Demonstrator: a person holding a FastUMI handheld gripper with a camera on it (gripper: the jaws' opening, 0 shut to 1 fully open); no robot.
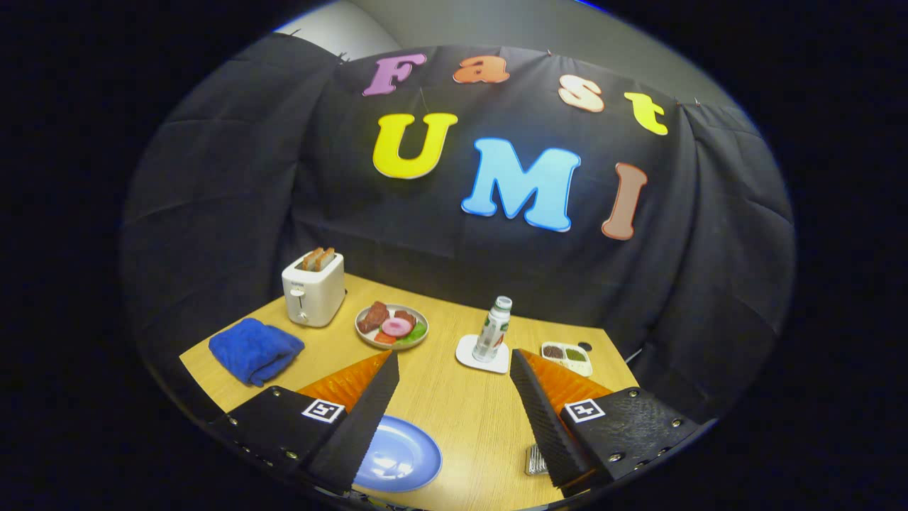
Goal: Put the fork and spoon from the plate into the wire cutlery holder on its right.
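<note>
We are holding our gripper wide open, gripping nothing, above the wooden table. The blue plate is lying by the left finger; the wire cutlery holder is peeking beside the right. Fork and spoon: we cannot tell. Beyond, a toaster is holding toast and a gray plate food.

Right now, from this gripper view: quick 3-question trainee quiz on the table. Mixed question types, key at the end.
1. True or false: the gripper is shut on a fork.
2. What sticks out of the white toaster? A) bread slices B) a spoon C) nothing
3. Fill in: the plastic bottle stands on a white ____.

Key:
1. False. The fingers are spread wide over bare wood, with the blue plate by one finger and part of the wire cutlery holder by the other.
2. A
3. coaster
</note>
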